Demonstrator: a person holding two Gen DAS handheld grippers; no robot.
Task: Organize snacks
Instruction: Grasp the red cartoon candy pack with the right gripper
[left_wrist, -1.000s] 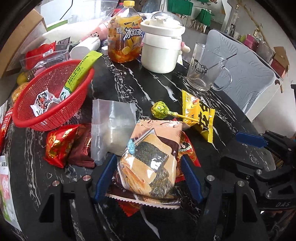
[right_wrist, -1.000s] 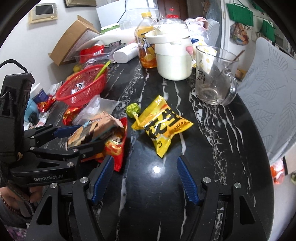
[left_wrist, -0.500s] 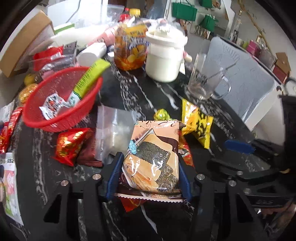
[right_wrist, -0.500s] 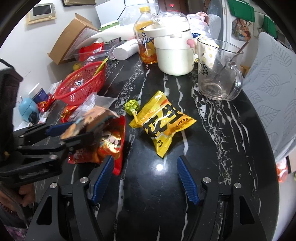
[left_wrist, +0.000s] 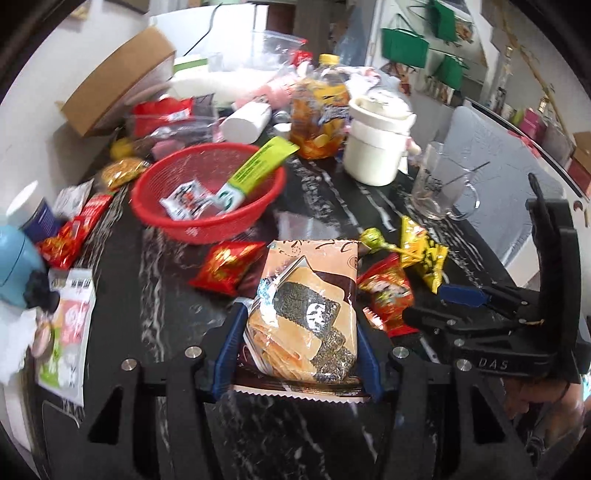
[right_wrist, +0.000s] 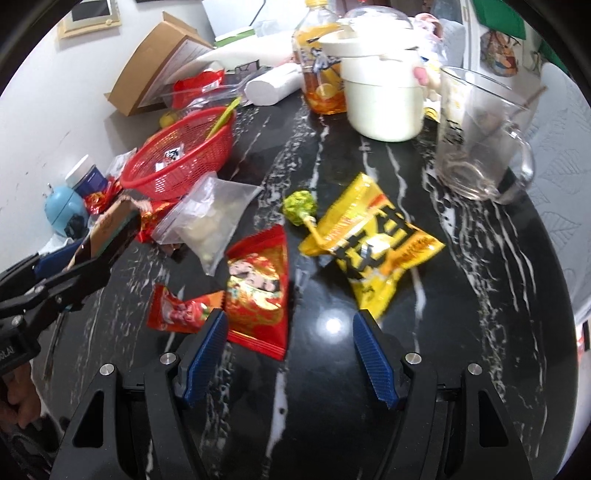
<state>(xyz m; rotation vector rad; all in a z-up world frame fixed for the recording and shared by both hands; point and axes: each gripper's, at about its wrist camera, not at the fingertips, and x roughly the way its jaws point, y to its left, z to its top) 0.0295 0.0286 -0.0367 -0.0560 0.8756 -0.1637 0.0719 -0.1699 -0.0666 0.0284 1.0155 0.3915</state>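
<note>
My left gripper (left_wrist: 299, 347) is shut on a tan seaweed-cracker snack packet (left_wrist: 306, 306) and holds it raised above the black marble table (left_wrist: 159, 295). The red basket (left_wrist: 207, 199) lies ahead to the left, holding a green stick pack (left_wrist: 255, 173) and a small white packet (left_wrist: 184, 195). In the right wrist view my right gripper (right_wrist: 288, 354) is open and empty above the table, just short of a red packet (right_wrist: 258, 291), a green lollipop (right_wrist: 301, 206) and a yellow snack bag (right_wrist: 369, 243). The left gripper with its packet shows at the left edge of that view (right_wrist: 107, 236).
A clear zip bag (right_wrist: 210, 218) and small red packets (left_wrist: 229, 266) lie by the basket. A white pot (right_wrist: 384, 85), tea bottle (right_wrist: 317, 74) and glass mug (right_wrist: 476, 136) stand at the back. A cardboard box (left_wrist: 118, 81), jars and more packets crowd the left side.
My left gripper closed on the seaweed-cracker packet and lifted it off the pile, uncovering the red packets beneath. My right gripper stayed open and edged forward.
</note>
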